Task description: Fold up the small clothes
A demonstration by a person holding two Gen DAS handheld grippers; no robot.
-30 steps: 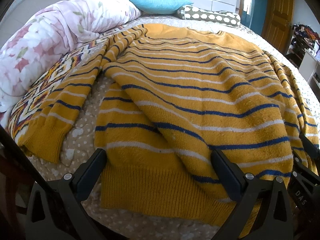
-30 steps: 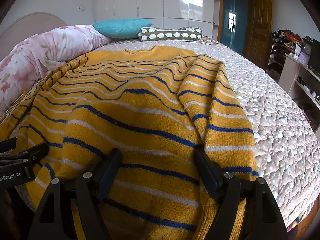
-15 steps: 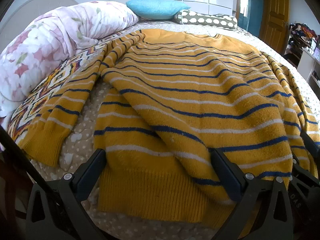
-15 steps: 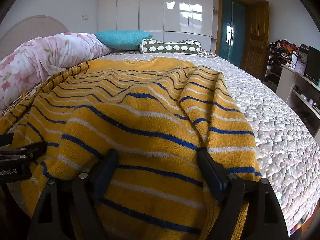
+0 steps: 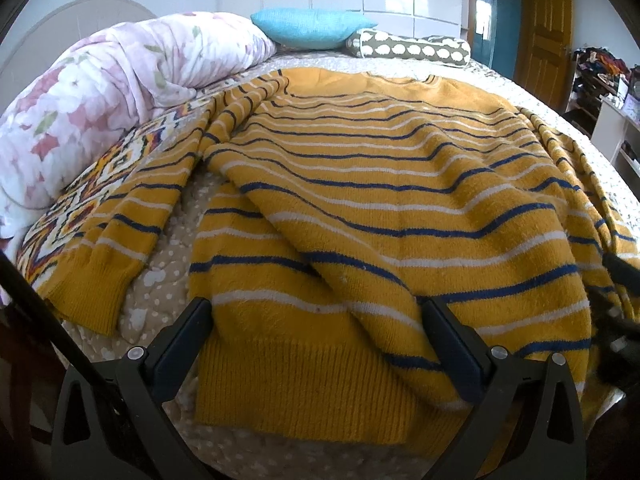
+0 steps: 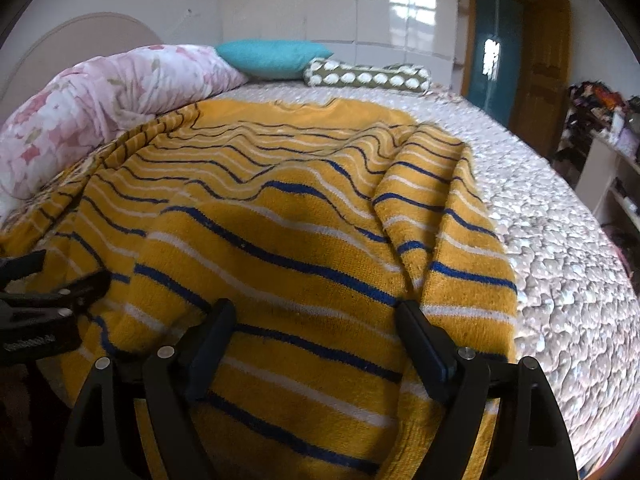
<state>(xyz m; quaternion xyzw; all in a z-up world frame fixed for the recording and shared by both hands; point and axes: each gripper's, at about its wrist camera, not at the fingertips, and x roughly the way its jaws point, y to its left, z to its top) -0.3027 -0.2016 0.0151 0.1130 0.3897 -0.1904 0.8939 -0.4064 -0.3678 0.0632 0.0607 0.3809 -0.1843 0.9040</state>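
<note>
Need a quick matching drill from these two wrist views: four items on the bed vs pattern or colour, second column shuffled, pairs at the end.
Things:
1. sweater
2. duvet
3. square pillow
4. bolster pillow

Looks:
A. plain turquoise
B. olive with white shapes
C. mustard yellow with blue and white stripes
D. white with pink floral print

Pairs: 1-C, 2-D, 3-A, 4-B

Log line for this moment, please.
left gripper: open, over sweater hem | right gripper: open | sweater: spread on bed, unfolded
</note>
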